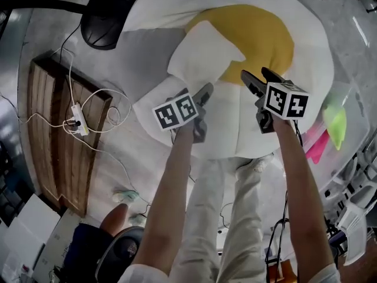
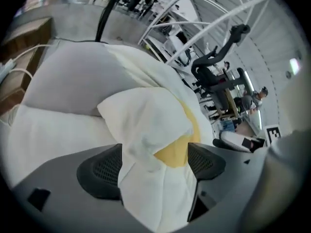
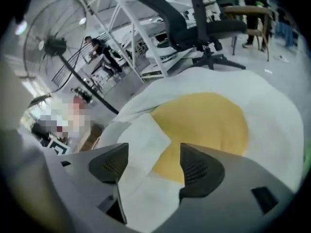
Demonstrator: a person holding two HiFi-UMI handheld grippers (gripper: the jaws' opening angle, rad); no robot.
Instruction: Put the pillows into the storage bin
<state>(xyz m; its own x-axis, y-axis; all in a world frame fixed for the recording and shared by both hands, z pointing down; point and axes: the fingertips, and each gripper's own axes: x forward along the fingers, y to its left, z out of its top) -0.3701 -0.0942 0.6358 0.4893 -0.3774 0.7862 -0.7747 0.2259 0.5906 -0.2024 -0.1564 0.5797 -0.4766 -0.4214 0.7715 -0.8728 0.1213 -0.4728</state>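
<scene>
Near frame centre, we are poising the left gripper (image 2: 154, 164) and right gripper (image 3: 150, 166), fingers open, astride the white pillow (image 1: 203, 55) to pinch it.

It was a lab-like hall: office chair (image 3: 194, 18), standing fan (image 3: 52, 46), white metal racks (image 3: 146, 57), power strip (image 1: 78, 118) on the floor (image 1: 41, 31).

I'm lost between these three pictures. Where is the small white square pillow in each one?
Head view: the small white pillow lies top centre, overlapping the left edge of the yellow yolk patch.
Left gripper view: it fills the centre, with the yolk patch peeking out at its lower right.
Right gripper view: it sits lower left of centre, just left of the yolk patch.
Shared landmark: the yellow yolk patch.
</scene>
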